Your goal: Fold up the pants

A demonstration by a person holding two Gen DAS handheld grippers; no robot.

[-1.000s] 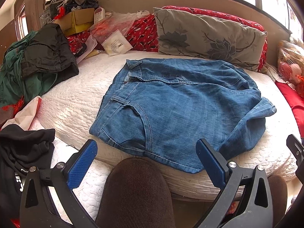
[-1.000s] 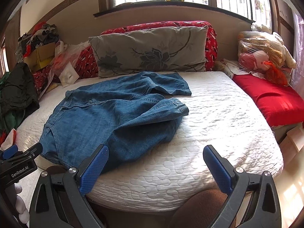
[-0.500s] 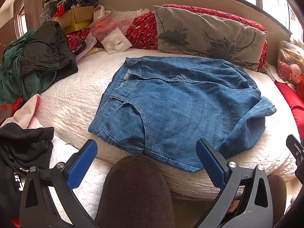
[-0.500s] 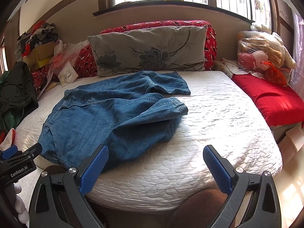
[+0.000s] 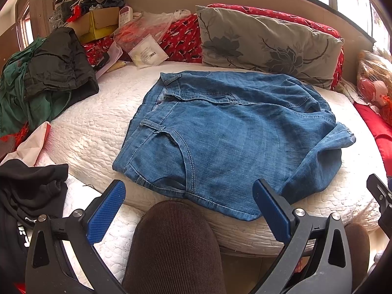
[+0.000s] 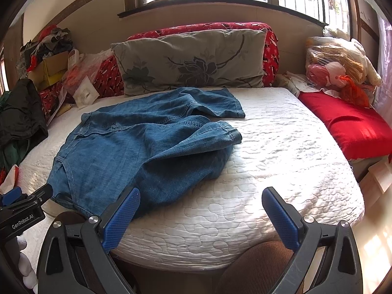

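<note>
Blue denim pants [image 5: 227, 134] lie loosely folded on a white quilted mattress [image 5: 93, 125], waistband toward the left, legs doubled over toward the right. In the right wrist view the pants [image 6: 137, 147] show one leg hem lying over the other near the mattress middle. My left gripper [image 5: 188, 205] hovers open just off the near hem of the pants, nothing between its blue pads. My right gripper [image 6: 201, 213] stands open above the mattress's [image 6: 281, 171] front edge, its left pad near the pants' near fold. Neither touches the fabric.
A grey floral pillow [image 5: 264, 46] and red bolster line the back. Dark and green clothes [image 5: 44, 73] pile at the left, a black garment [image 5: 29, 191] nearer. A red cushion [image 6: 348, 125] and bagged items [image 6: 338, 68] sit right. A knee in brown corduroy [image 5: 171, 245] is below.
Both grippers have drifted slightly; the view of the pants shifted a little lower in the left wrist frame. The pants have not moved and both grippers stay open.
</note>
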